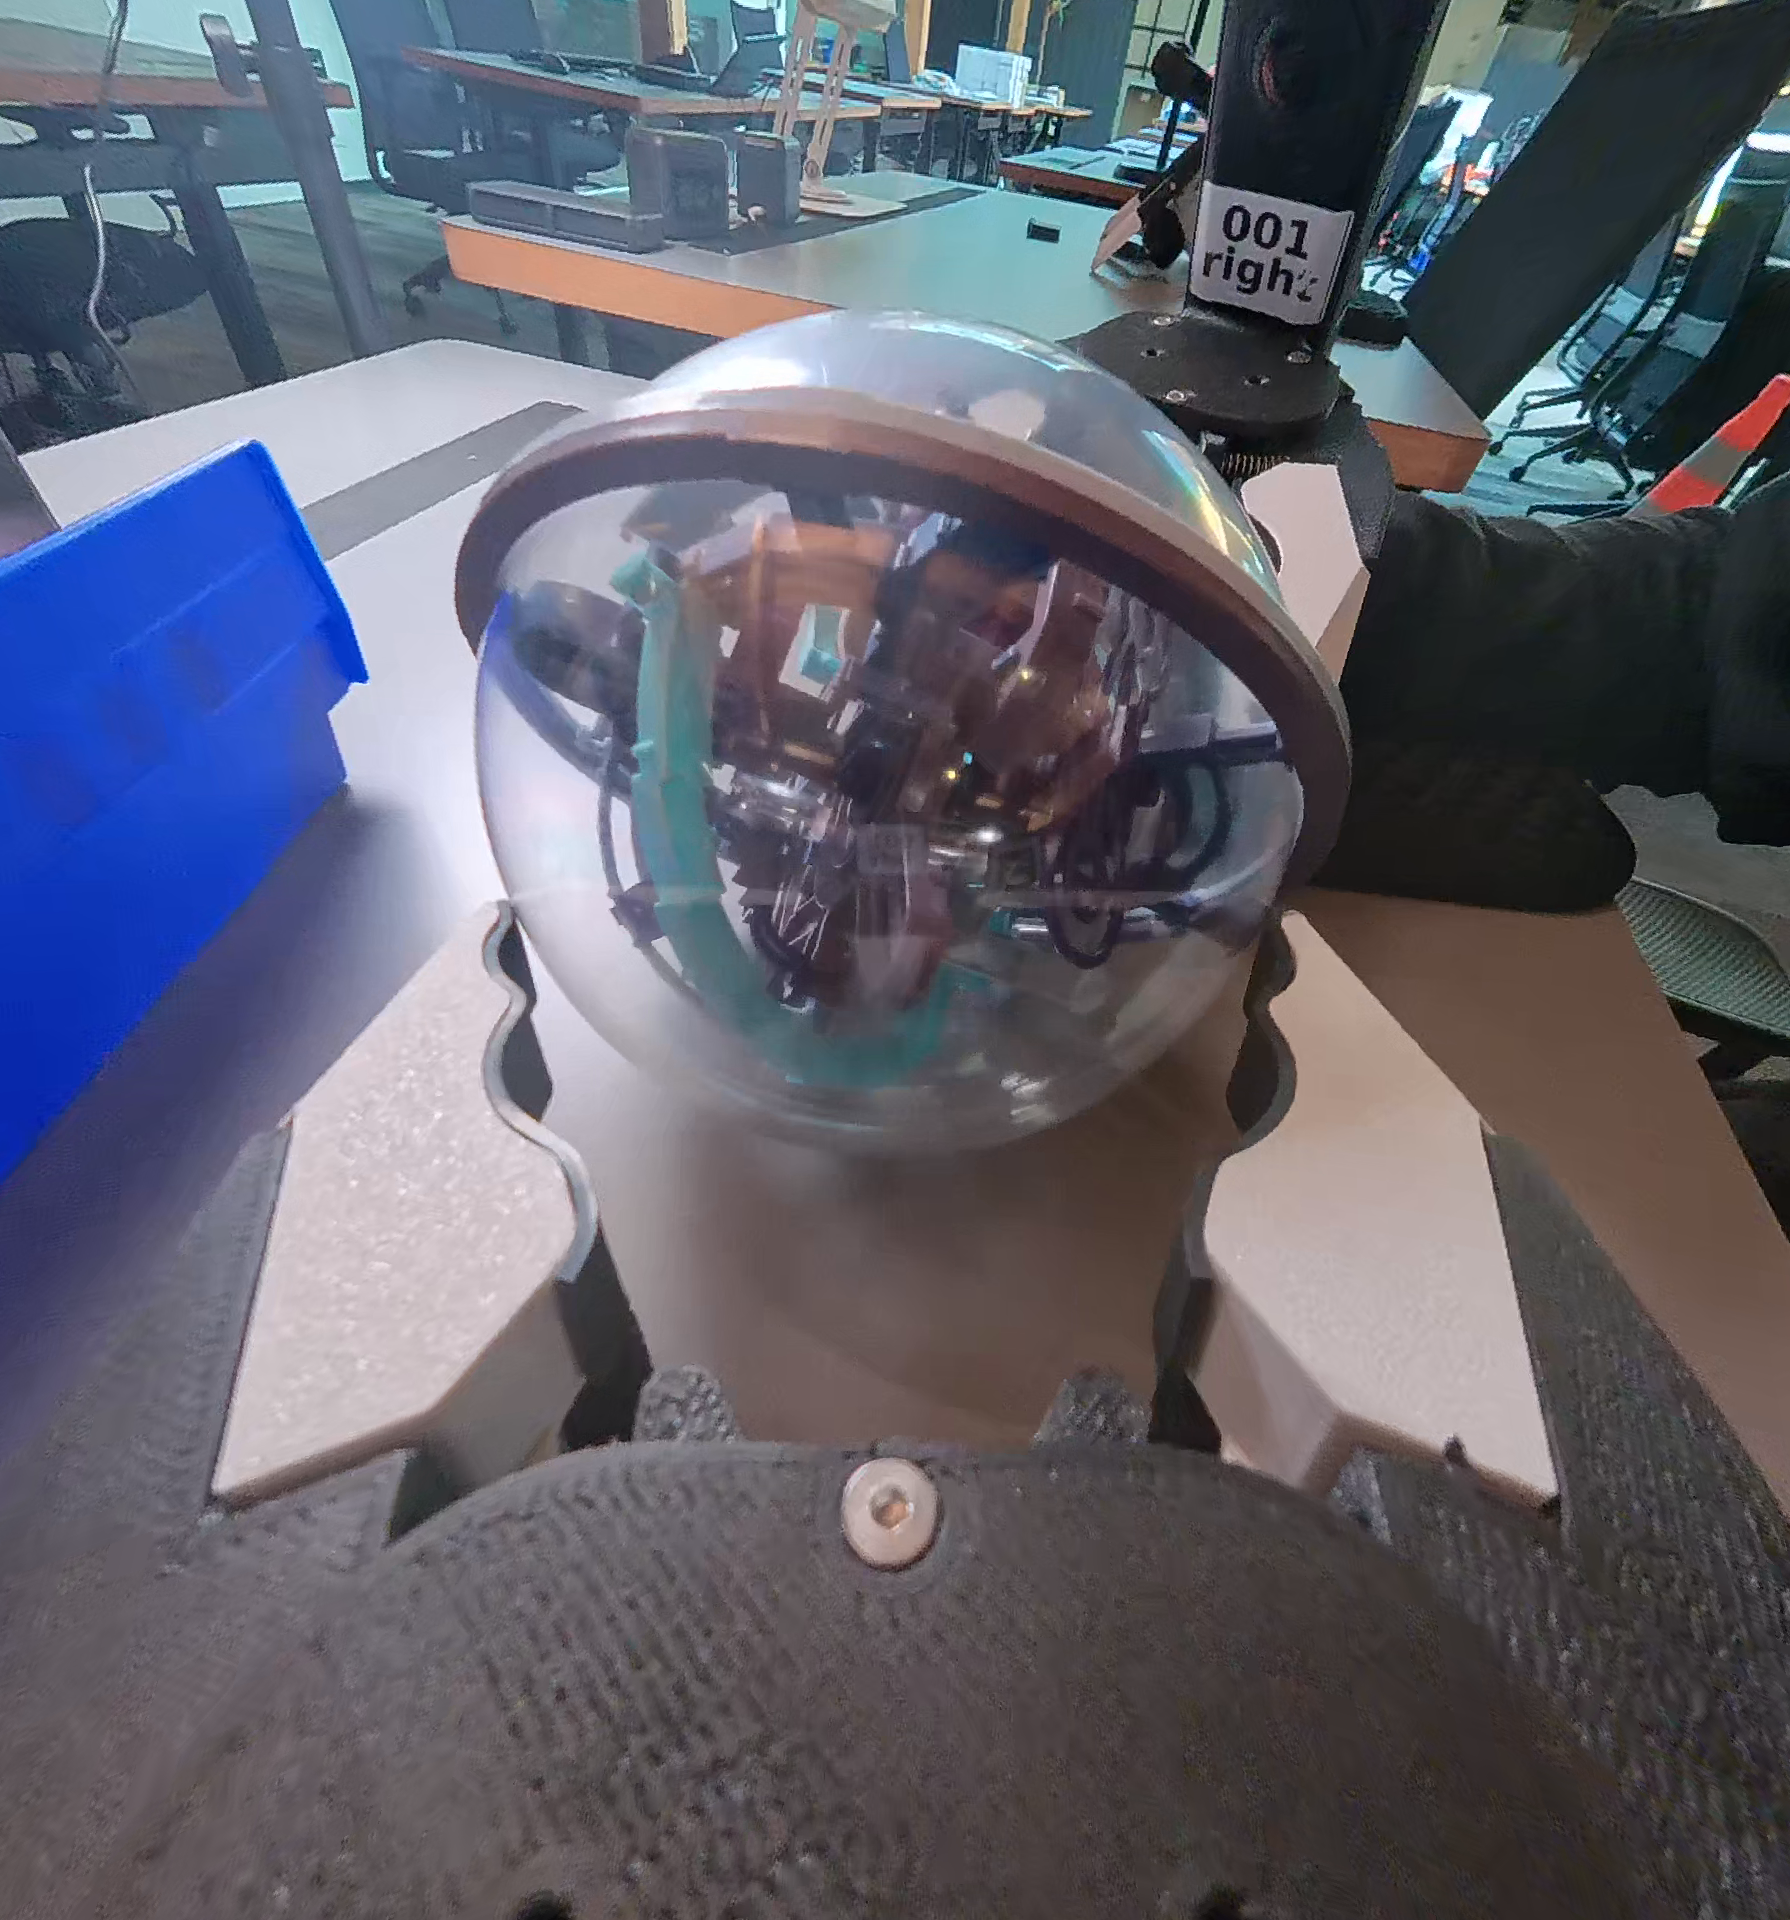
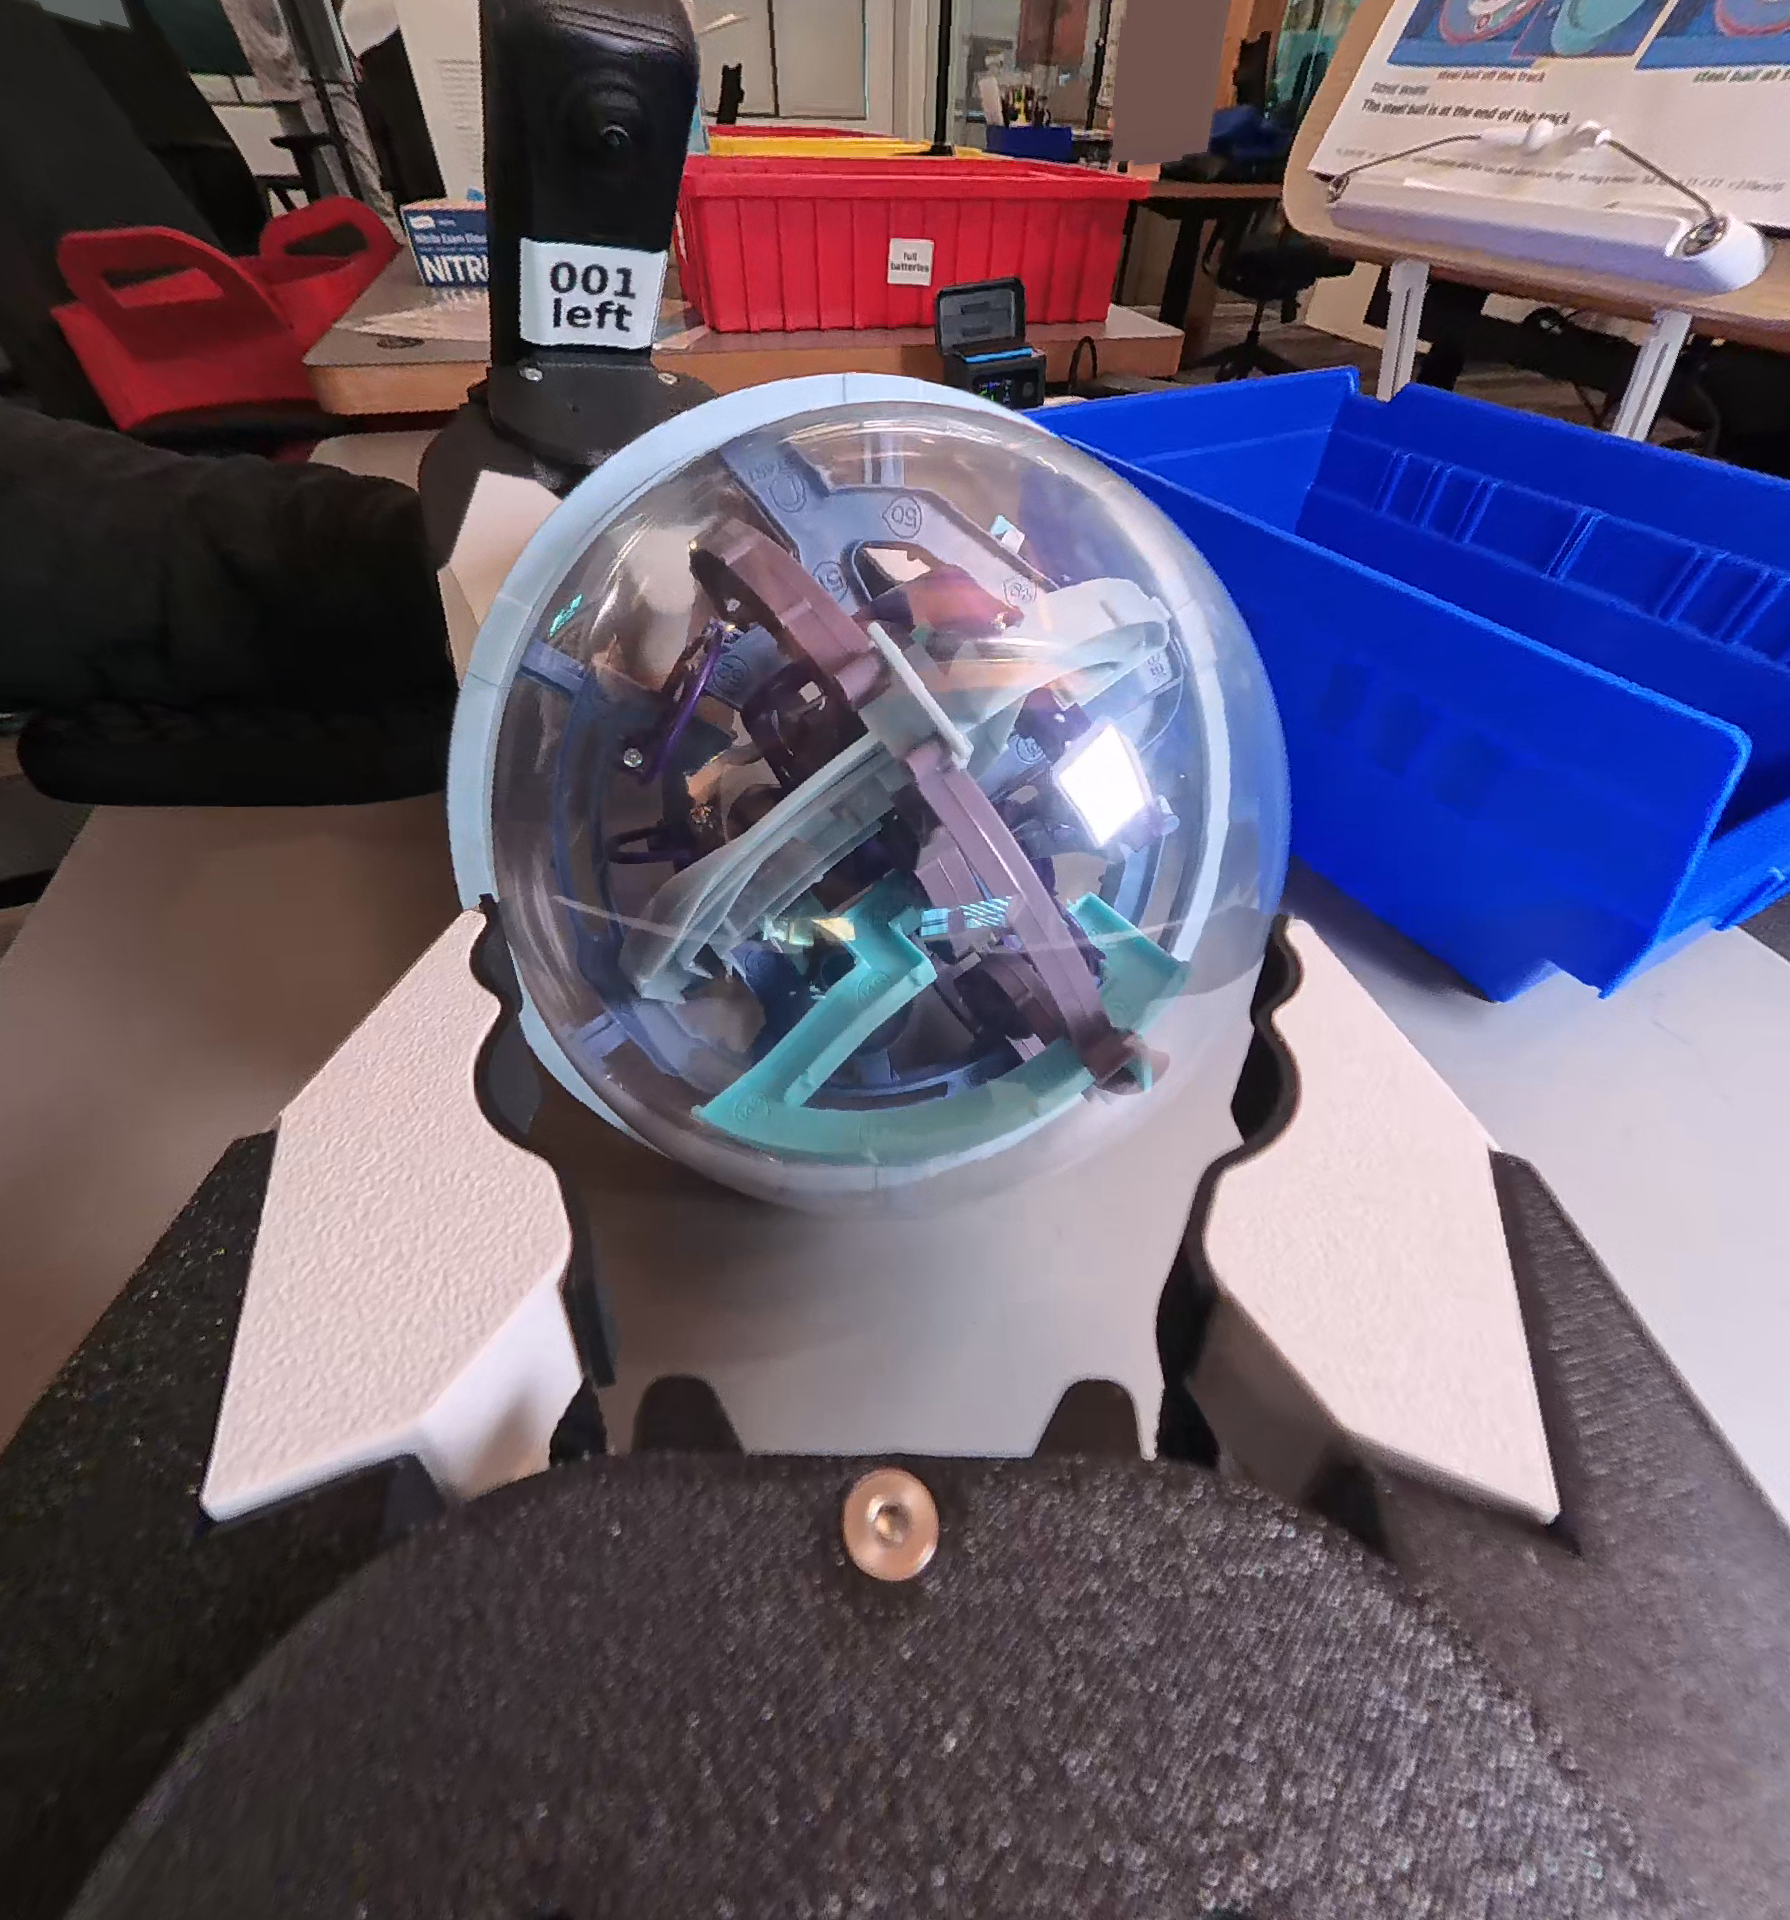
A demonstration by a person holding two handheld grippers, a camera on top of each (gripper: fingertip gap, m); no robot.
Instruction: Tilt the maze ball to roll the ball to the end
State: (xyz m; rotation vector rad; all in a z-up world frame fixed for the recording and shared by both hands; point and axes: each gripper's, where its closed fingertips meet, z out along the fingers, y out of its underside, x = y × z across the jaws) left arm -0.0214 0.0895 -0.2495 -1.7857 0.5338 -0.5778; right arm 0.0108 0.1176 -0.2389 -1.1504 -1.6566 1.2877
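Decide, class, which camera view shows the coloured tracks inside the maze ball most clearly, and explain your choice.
The right wrist view: the maze ball is sharp there, with teal, purple and pale tracks distinct. In the left wrist view the maze ball is blurred and reflective, so only a teal strip and brownish shapes show.

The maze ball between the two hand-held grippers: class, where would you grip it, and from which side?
Grip the maze ball on its clear shell across the widest part, one hand-held gripper from each opposite side, as the left and right ones are placed now. It is a smooth sphere with no handle, so probably only wide-open fingers cradling opposite sides, clear of the raised rim band, can tilt it steadily.
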